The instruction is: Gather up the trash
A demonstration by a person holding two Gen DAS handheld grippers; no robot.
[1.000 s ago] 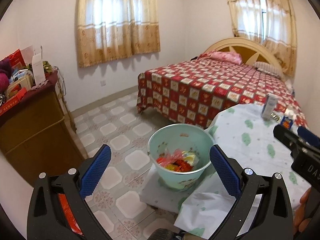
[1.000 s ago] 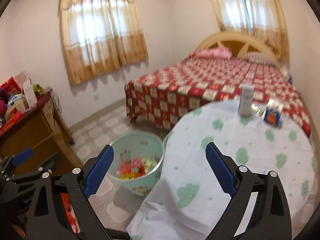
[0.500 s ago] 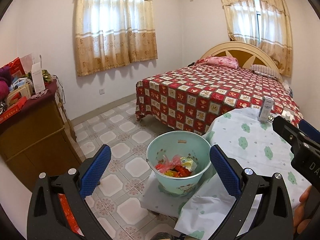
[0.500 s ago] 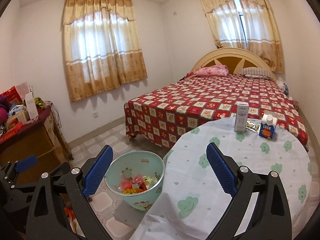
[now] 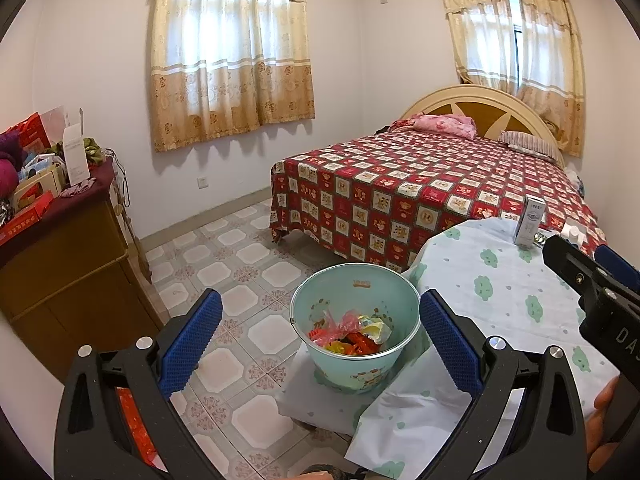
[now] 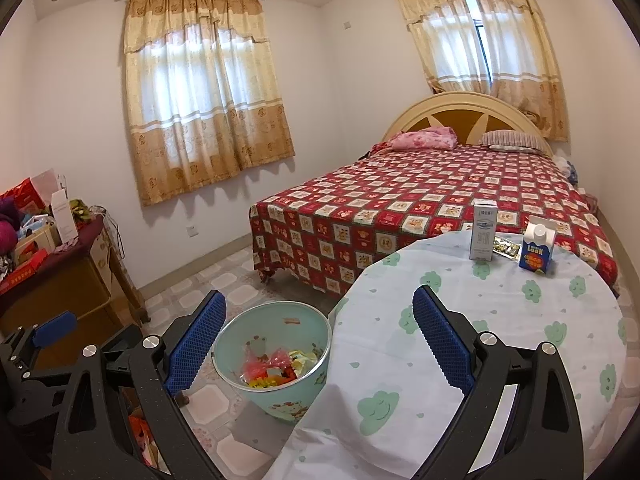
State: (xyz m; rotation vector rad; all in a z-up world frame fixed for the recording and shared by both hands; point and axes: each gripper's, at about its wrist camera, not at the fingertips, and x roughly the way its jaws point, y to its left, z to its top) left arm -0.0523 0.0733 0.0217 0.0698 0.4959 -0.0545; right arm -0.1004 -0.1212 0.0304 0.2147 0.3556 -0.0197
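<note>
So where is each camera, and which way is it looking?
Left wrist: sits on the left gripper, above the floor, looking toward the bed with the bin straight ahead; its own open blue fingers and part of the right gripper show.
Right wrist: sits on the right gripper, over the table, looking toward the white box and blue carton; its open fingers and the left gripper show.
Shared: bin, bed, table, white box.
</note>
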